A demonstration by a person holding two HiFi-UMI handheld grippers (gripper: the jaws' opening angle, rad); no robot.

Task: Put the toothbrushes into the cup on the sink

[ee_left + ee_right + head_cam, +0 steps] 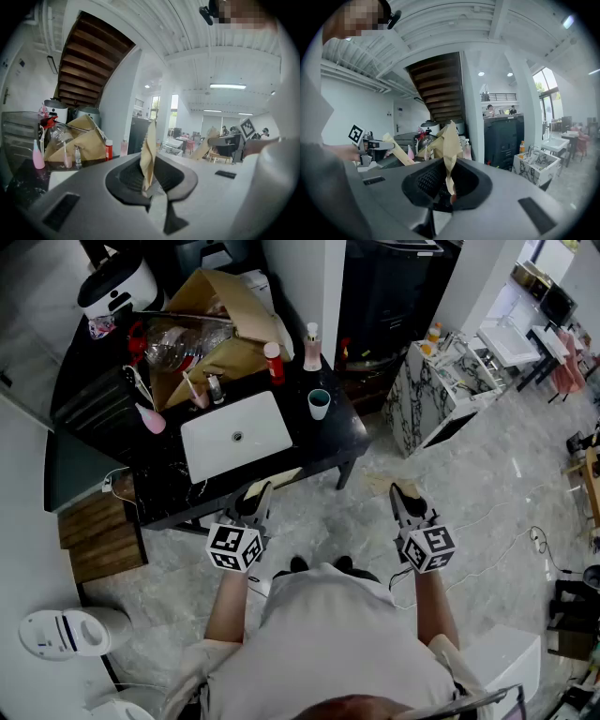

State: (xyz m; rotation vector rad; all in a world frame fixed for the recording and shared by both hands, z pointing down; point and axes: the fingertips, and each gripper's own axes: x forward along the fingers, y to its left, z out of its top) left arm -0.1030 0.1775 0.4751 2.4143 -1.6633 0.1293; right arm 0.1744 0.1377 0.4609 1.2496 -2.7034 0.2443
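A white sink (pixel 236 434) is set in a black counter (pixel 323 448) ahead of me. A teal-rimmed cup (pixel 319 403) stands on the counter just right of the sink. At the sink's back left corner a thin pink item (pixel 193 390) that looks like a toothbrush stands up. It is too small to tell for sure. My left gripper (pixel 262 491) (pixel 151 126) hangs over the counter's front edge, its tan jaws together with nothing between them. My right gripper (pixel 396 489) (pixel 449 129) is over the floor to the right, also shut and empty.
An open cardboard box (pixel 220 324), a red bottle (pixel 274 363) and a pink pump bottle (pixel 311 348) stand behind the sink. A pink bottle (pixel 154 418) lies left of it. A marble-patterned cabinet (pixel 441 390) stands to the right, wooden steps (pixel 98 535) to the left.
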